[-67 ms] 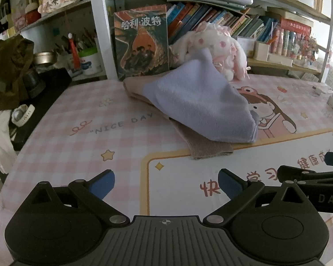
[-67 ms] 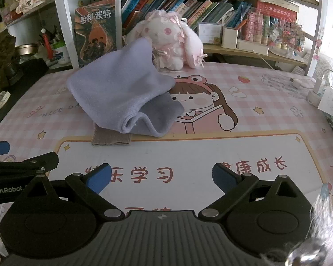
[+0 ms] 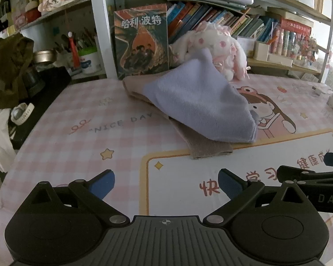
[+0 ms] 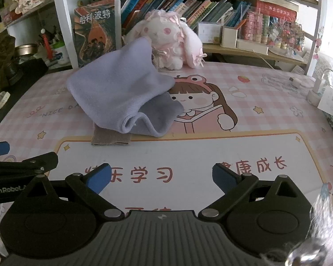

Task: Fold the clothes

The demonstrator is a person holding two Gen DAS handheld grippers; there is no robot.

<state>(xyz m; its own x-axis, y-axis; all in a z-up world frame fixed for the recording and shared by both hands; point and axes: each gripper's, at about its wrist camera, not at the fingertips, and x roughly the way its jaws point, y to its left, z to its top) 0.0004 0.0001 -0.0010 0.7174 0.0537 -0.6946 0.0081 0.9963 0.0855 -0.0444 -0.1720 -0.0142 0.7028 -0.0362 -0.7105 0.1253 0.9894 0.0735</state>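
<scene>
At the far left, off the counter's edge, an olive bag (image 3: 6, 66) slumps above a white watch (image 3: 22, 113) that lies on a dark surface. Behind them a shelf holds a metal bowl (image 3: 44, 55) and a white tub (image 3: 90, 59) stuffed with brushes. The counter (image 3: 77, 146) wears a pink checked mat printed with "NICE DAY", stars and a cartoon girl. The left gripper (image 3: 166, 182) hangs low over the mat's white panel, its blue-padded fingers (image 3: 101, 182) spread wide with nothing between them. Beyond it, near the middle of the counter, lies the pile of clothes: a lilac cloth (image 3: 199, 102) draped loosely over a tan garment (image 3: 208, 148), whose ribbed end sticks out toward the camera and whose other end shows at the back left. The lilac cloth's peak rises in front of a white and pink plush rabbit (image 3: 222, 46), which sits against the bookshelf beside a dark book (image 3: 142, 44) standing upright, cover out. In the right wrist view the lilac cloth (image 4: 117, 88) shows a curled, open fold facing the camera, with the tan garment (image 4: 111, 138) peeking from below. The right gripper (image 4: 162, 176) hovers over the red characters on the white panel, fingers (image 4: 225, 177) likewise wide apart and empty, well short of the clothes. At the far right edge of the counter sits a white charger (image 4: 315, 93) with a cable.
</scene>
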